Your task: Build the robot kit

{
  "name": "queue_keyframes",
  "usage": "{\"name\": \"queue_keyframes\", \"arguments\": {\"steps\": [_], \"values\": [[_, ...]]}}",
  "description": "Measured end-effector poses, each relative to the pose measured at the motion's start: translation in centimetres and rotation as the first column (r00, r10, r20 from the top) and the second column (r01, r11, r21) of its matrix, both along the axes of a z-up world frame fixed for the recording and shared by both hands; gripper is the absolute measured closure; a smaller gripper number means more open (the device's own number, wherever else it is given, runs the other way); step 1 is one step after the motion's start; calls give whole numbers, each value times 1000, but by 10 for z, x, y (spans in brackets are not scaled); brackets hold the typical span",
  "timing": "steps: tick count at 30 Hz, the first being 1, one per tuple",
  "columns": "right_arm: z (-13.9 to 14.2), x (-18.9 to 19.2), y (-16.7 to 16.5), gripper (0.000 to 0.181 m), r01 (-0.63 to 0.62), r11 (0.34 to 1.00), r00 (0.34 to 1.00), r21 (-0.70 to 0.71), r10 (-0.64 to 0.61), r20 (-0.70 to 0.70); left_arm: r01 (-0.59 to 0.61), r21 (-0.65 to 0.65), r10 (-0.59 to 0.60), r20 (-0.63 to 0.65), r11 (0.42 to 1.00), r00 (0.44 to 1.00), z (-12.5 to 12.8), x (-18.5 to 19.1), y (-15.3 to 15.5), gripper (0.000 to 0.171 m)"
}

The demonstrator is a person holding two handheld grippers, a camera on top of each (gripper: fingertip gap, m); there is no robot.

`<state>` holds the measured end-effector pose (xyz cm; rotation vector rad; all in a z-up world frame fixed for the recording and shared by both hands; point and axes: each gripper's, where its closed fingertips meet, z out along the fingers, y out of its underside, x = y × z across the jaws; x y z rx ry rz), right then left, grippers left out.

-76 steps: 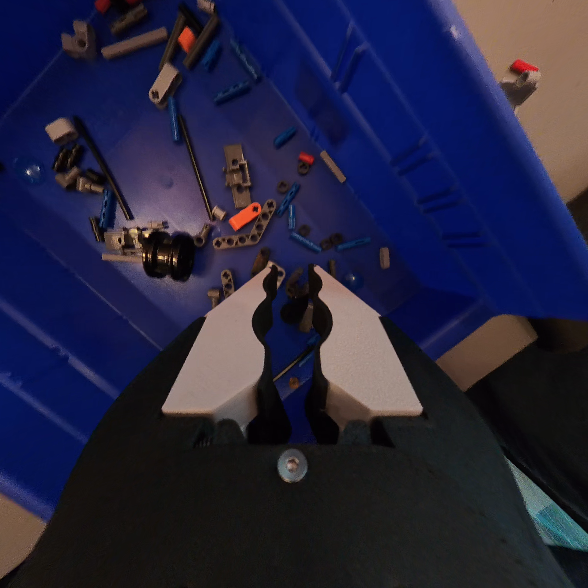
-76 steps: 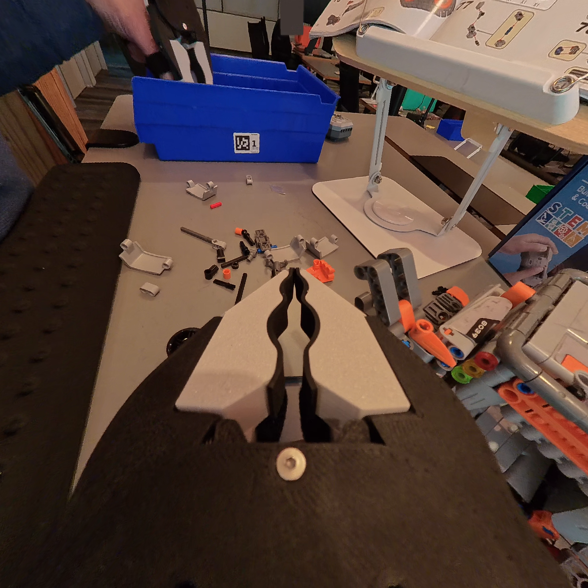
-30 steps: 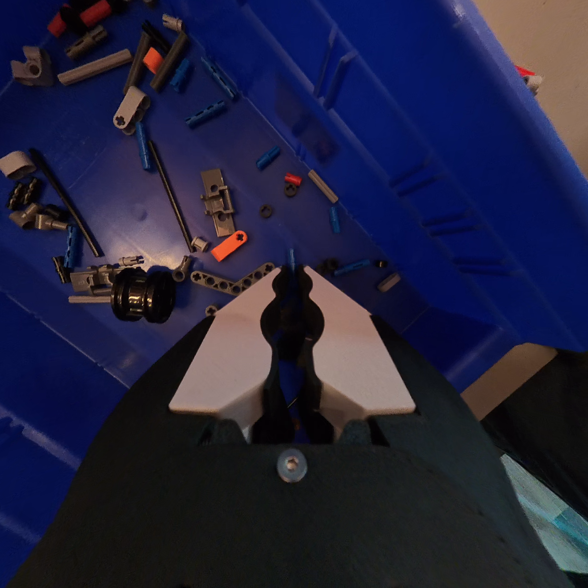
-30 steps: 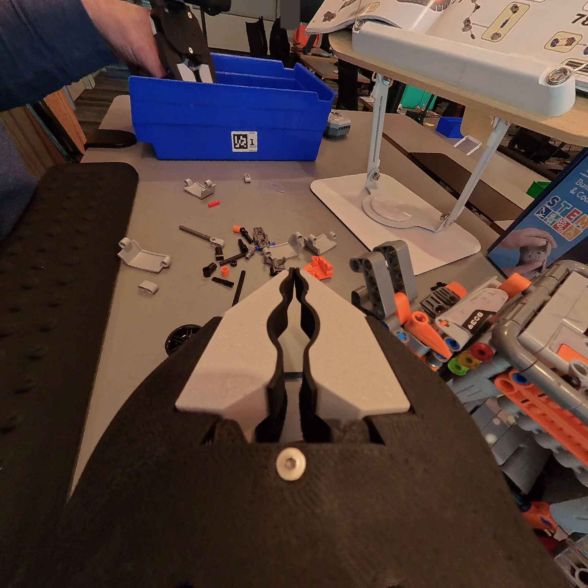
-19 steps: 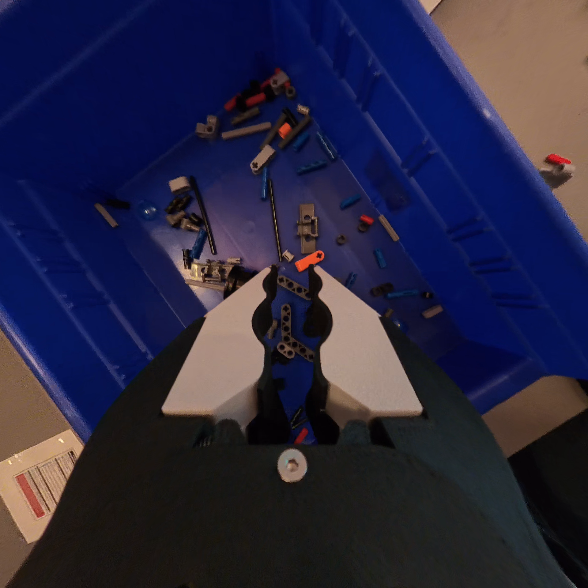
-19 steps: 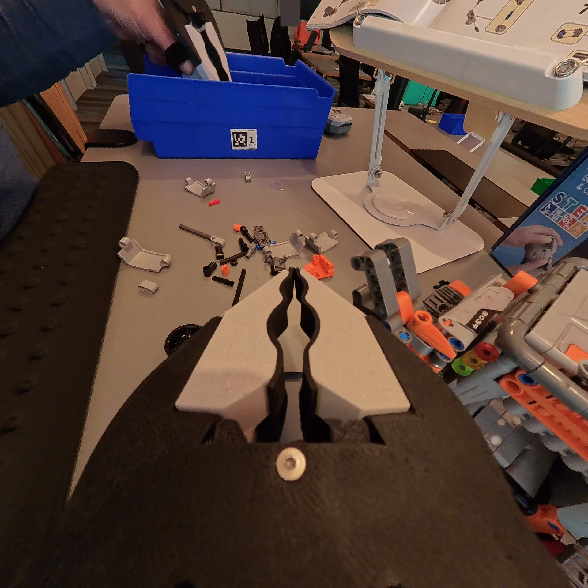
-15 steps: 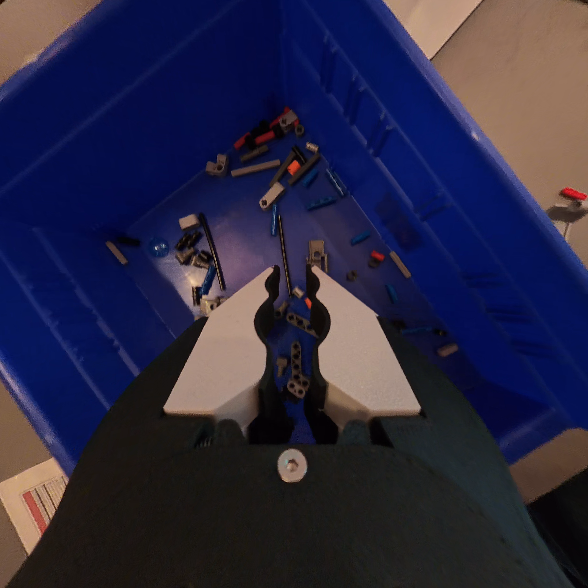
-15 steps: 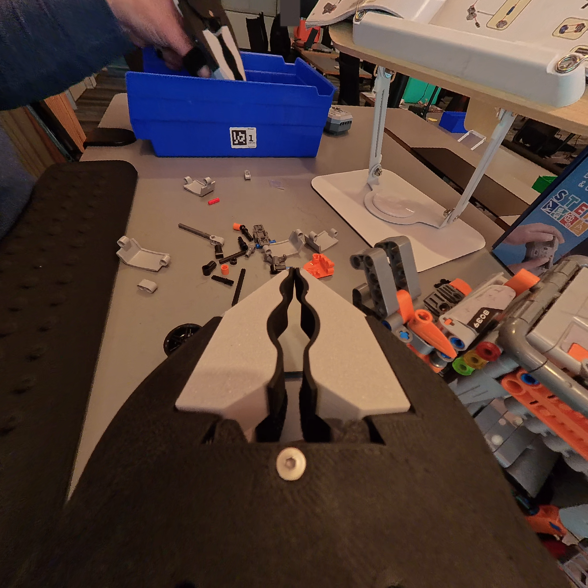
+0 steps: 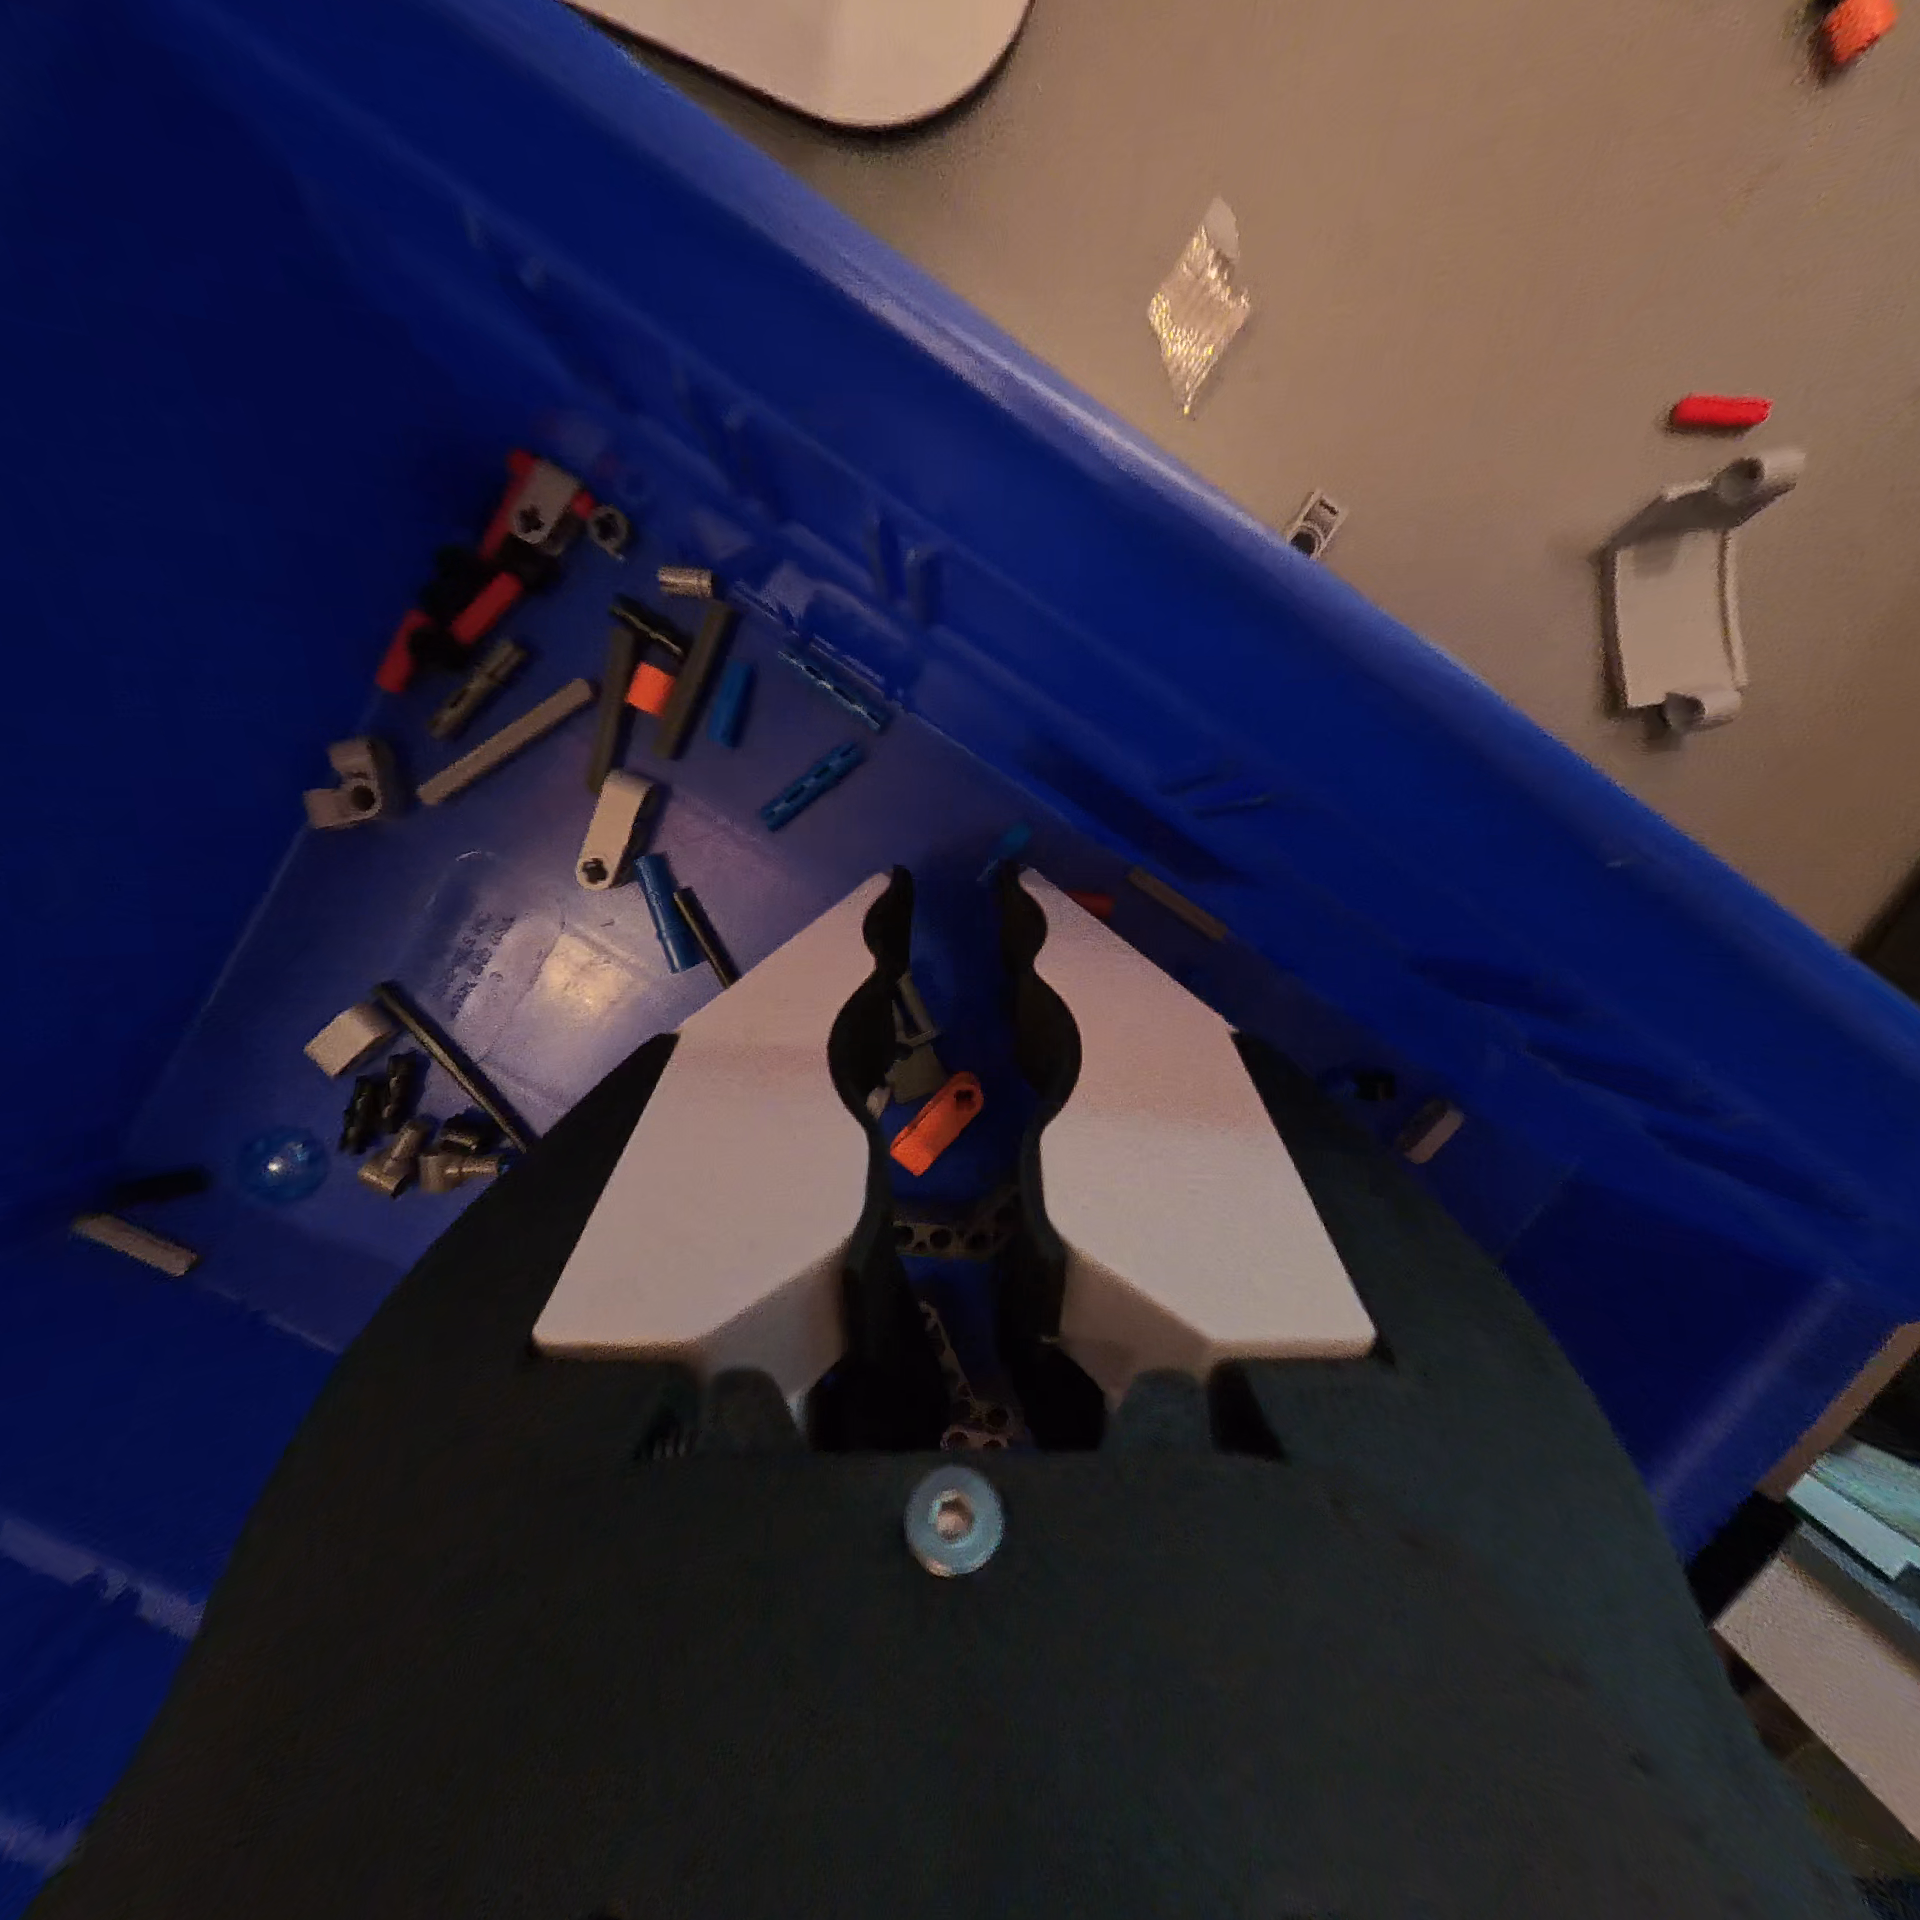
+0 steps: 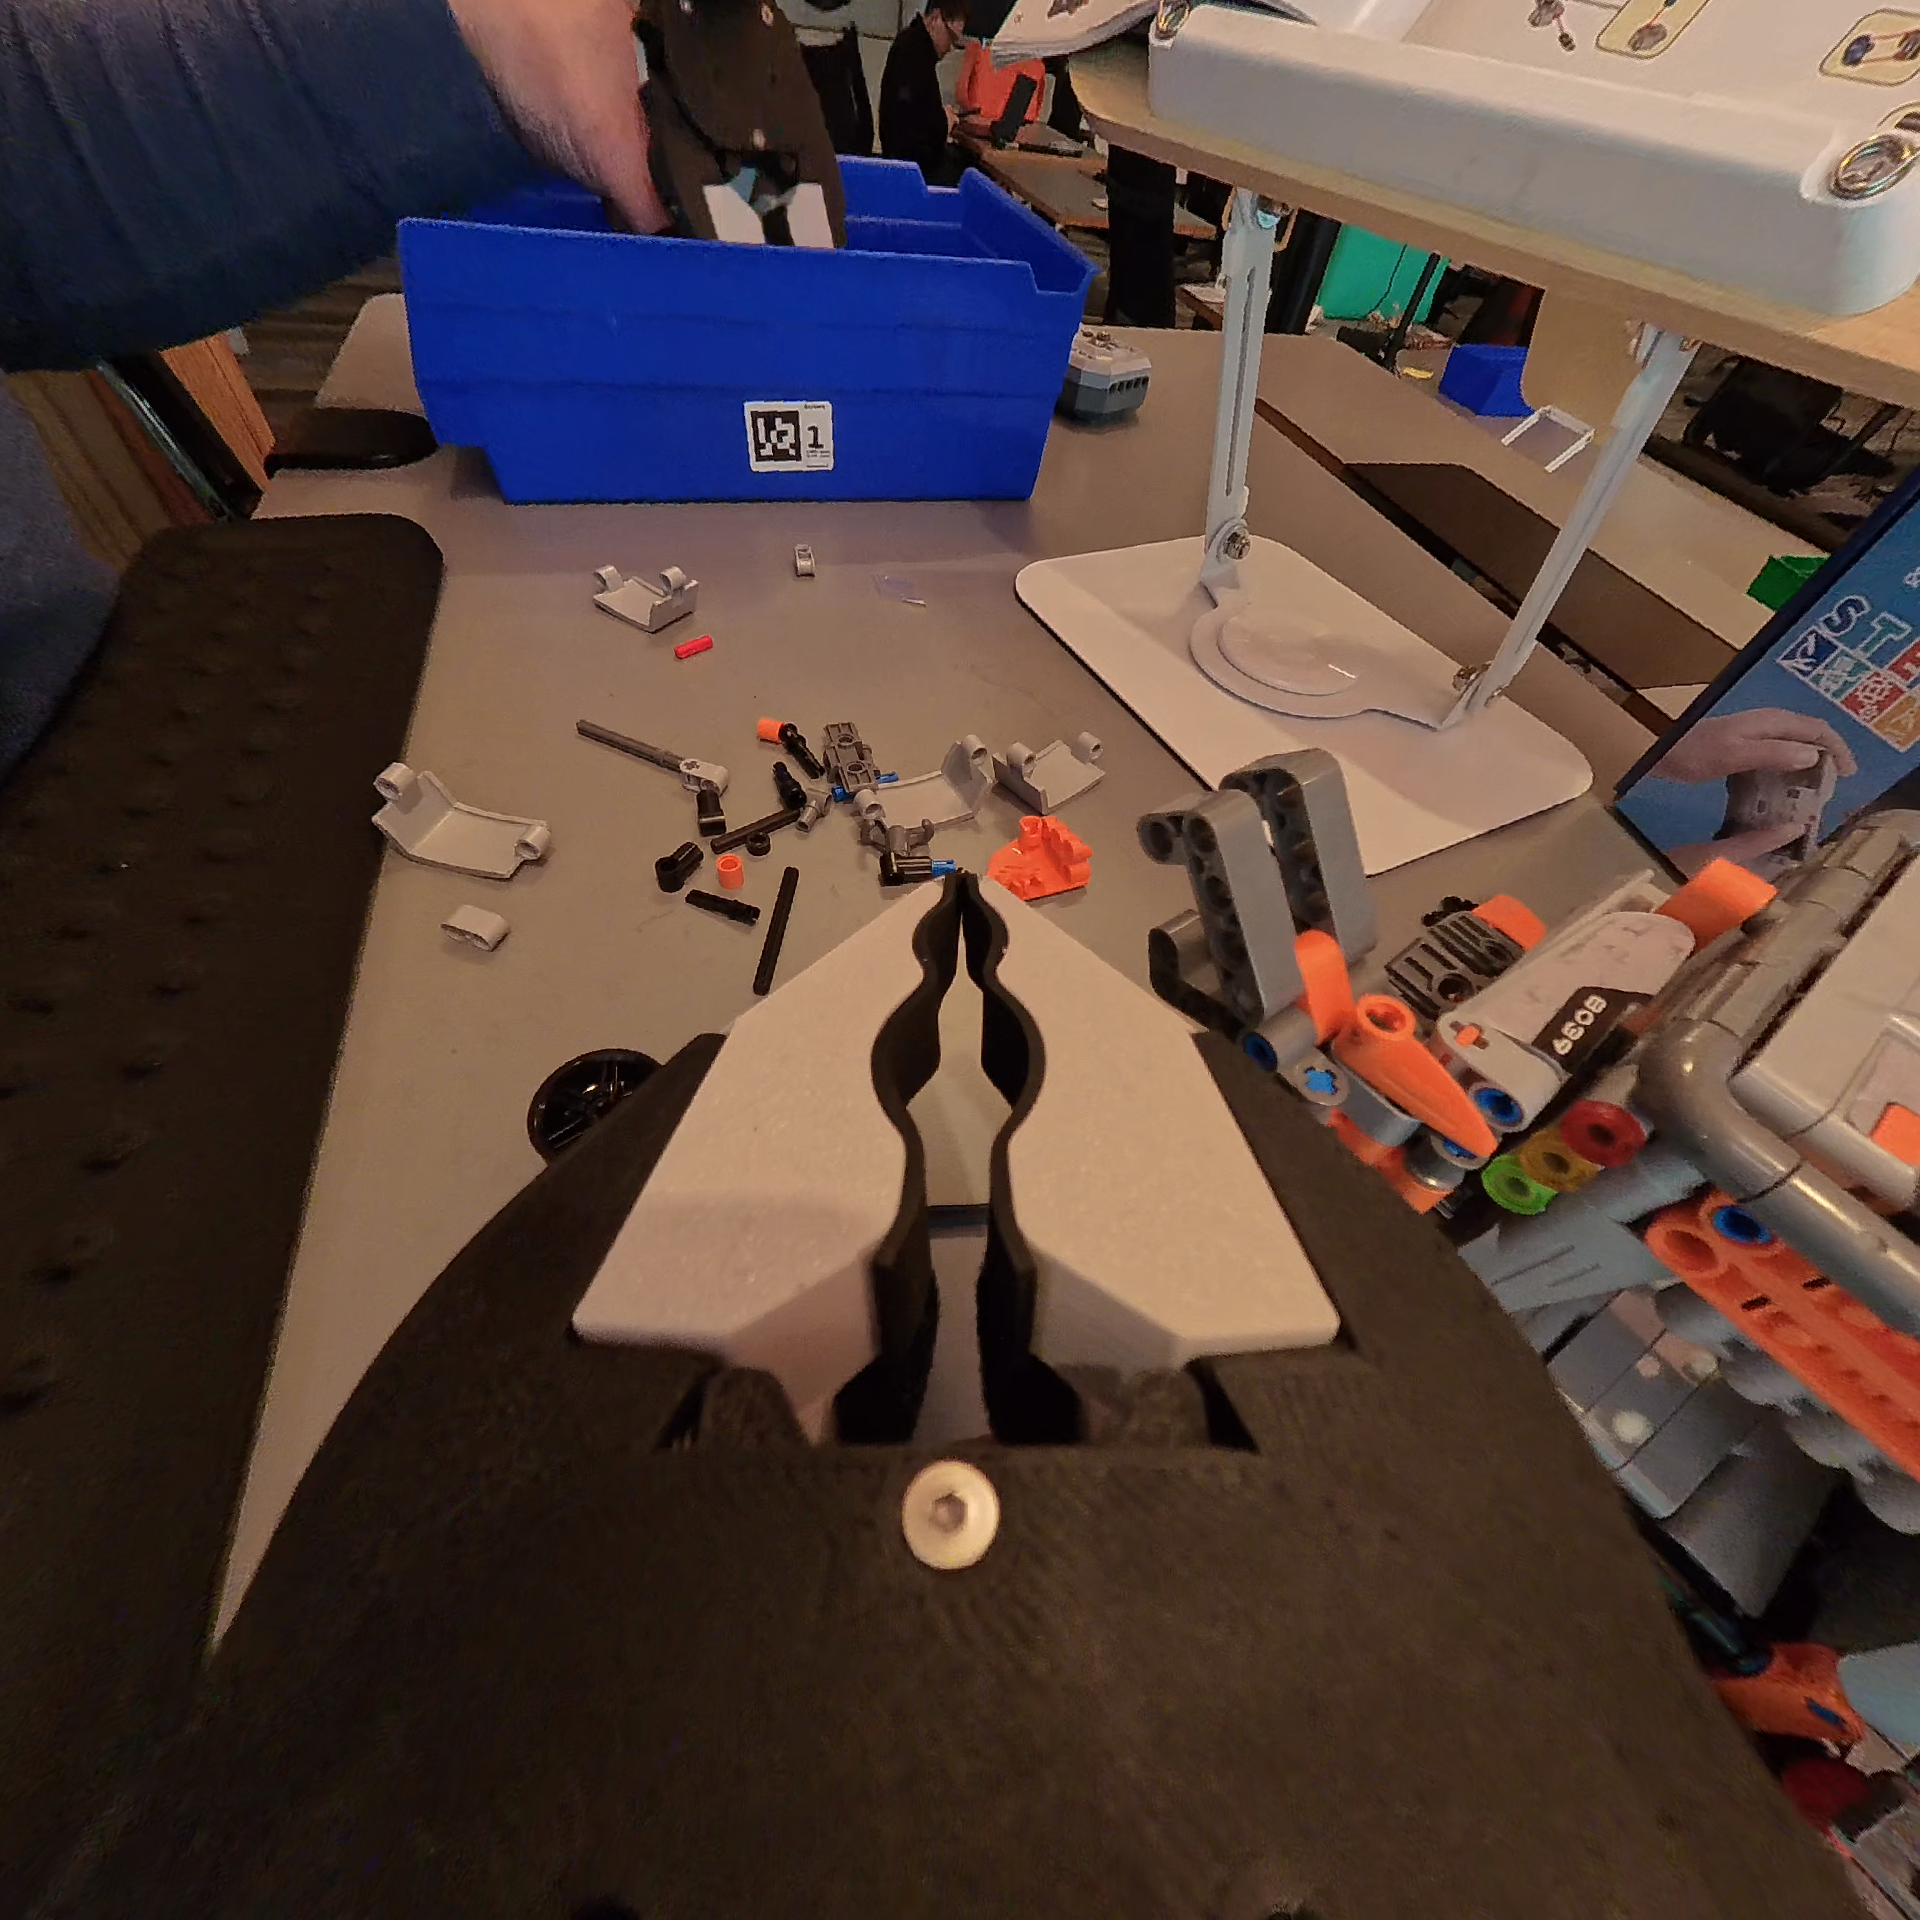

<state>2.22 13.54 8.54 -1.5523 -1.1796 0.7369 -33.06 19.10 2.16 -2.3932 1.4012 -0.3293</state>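
The left gripper, jaws narrowly parted and holding nothing, has lifted up from the floor of the blue bin, the orange piece left lying below, while the right gripper stays pinched shut, empty, beyond the bin's front wall.

White square sticker with printed code on blue plastic bin; lettering on blue cardboard box; booklet pages.
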Motion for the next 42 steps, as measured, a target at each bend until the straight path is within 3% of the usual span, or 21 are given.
{"name": "queue_keyframes", "arguments": {"steps": [13,19,23,25,28,30,32,35,39,42], "values": [[-3,1,2,181,4,1000,1000,-9,-4,9,45,-19,-44,50,999,998,-9,8,-2,169],[0,2,1,181,5,1000,1000,2,-5,0,-49,13,47,100,999,994,5,1,1,170],[2,0,0,181,-2,1000,1000,7,2,-3,-113,108,99,131,988,986,42,-8,4,169],[3,0,-1,181,-4,1000,1000,10,4,-5,-126,175,96,169,977,981,73,-3,3,170],[5,-1,-2,181,-7,1000,1000,15,7,-7,-73,258,5,255,963,967,125,36,-12,169],[5,-2,-2,181,-8,1000,1000,19,8,-8,-10,270,-70,285,963,956,140,80,-29,169],[6,-1,-3,181,-8,1000,1000,21,8,-9,28,232,-93,277,972,956,130,128,-46,170],[8,0,-3,181,-6,1000,1000,28,6,-13,123,199,-169,232,972,958,92,188,-68,170],[11,-1,-5,181,-11,999,1000,34,11,-20,157,57,-166,191,986,967,30,219,-77,170],[11,-1,-6,181,-16,999,1000,34,17,-18,173,13,-173,155,985,973,4,224,-82,170]]}}
